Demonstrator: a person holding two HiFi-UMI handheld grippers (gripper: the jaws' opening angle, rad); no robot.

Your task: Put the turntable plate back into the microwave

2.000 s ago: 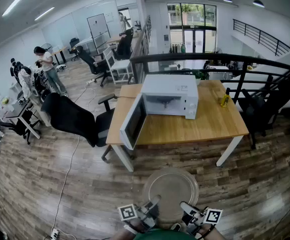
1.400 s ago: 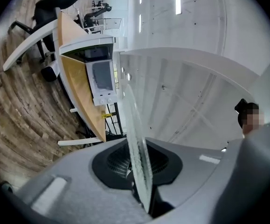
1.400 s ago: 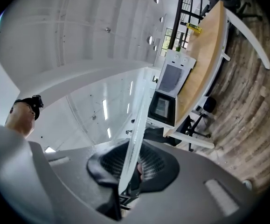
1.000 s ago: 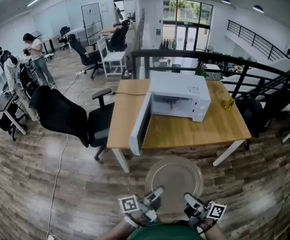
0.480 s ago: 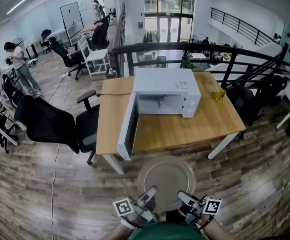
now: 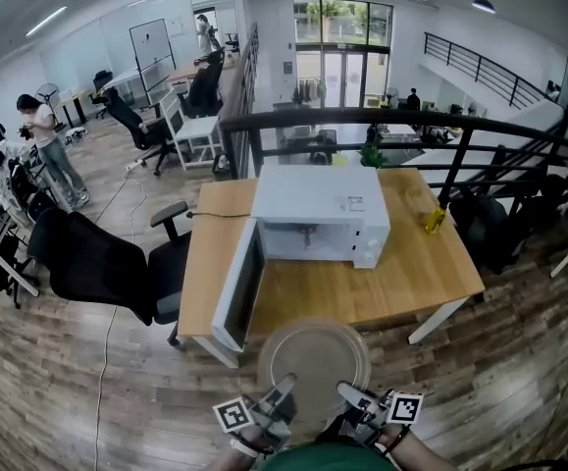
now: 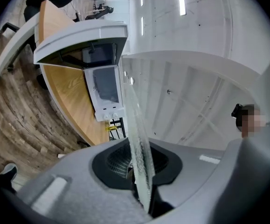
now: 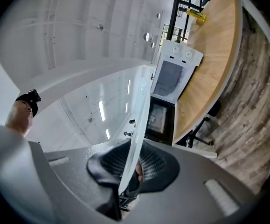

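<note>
An open-plan office, shown by swivel chairs (image 6: 107,258), desks (image 6: 421,263) and a whiteboard (image 6: 153,45)

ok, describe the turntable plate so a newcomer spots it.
Find the wooden table with the white microwave, door open. At its near edge, the left gripper and right gripper hold a round plate. It's the only clear glass disc.

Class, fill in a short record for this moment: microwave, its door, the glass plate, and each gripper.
microwave: white, on the wooden table
door: swung open
turntable plate: clear glass, outside the microwave, carried near the table's front edge
left gripper: jaws shut on the plate's near rim
right gripper: jaws shut on the plate's near rim
</note>
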